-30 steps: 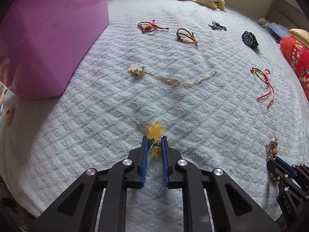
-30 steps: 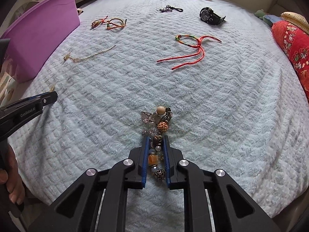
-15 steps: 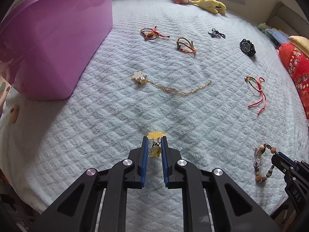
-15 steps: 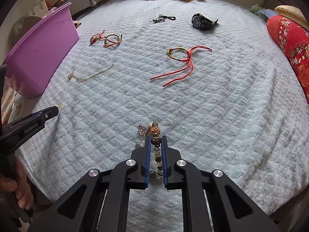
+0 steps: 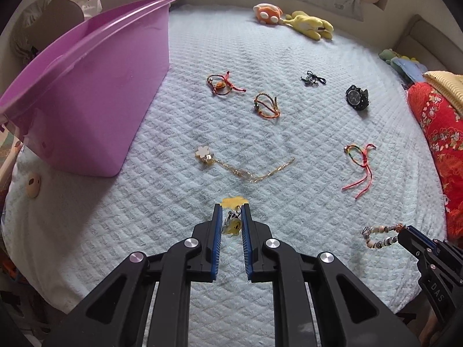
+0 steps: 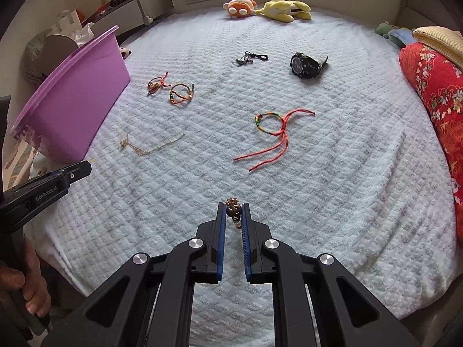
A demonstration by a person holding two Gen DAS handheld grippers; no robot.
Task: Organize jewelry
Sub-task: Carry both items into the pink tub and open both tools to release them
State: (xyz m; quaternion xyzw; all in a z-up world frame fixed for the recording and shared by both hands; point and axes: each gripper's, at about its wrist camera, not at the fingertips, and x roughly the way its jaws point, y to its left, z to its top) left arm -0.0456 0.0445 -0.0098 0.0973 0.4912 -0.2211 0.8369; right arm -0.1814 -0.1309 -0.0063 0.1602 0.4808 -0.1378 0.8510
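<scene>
My left gripper (image 5: 232,208) is shut on a yellow flower charm (image 5: 233,201), lifted above the pale blue bedspread (image 5: 179,202). My right gripper (image 6: 233,206) is shut on a beaded bracelet (image 6: 233,206); in the left wrist view that bracelet (image 5: 379,235) dangles from the right gripper at the lower right. On the bedspread lie a gold necklace with a white flower pendant (image 5: 204,152), two braided bracelets (image 5: 266,105), a rainbow bracelet with red cords (image 6: 275,124), a black watch (image 6: 305,63) and a black cord piece (image 6: 250,57). A purple bin (image 5: 86,92) stands at the left.
Plush toys (image 6: 267,7) lie at the far edge of the bed. A red patterned cushion (image 6: 437,92) runs along the right side. A hand (image 6: 26,283) holds the left gripper's handle at the lower left of the right wrist view.
Both grippers have risen off the bedspread, each carrying its piece: the flower charm and the beaded bracelet now hang clear of the fabric. The bed looks farther away in both views.
</scene>
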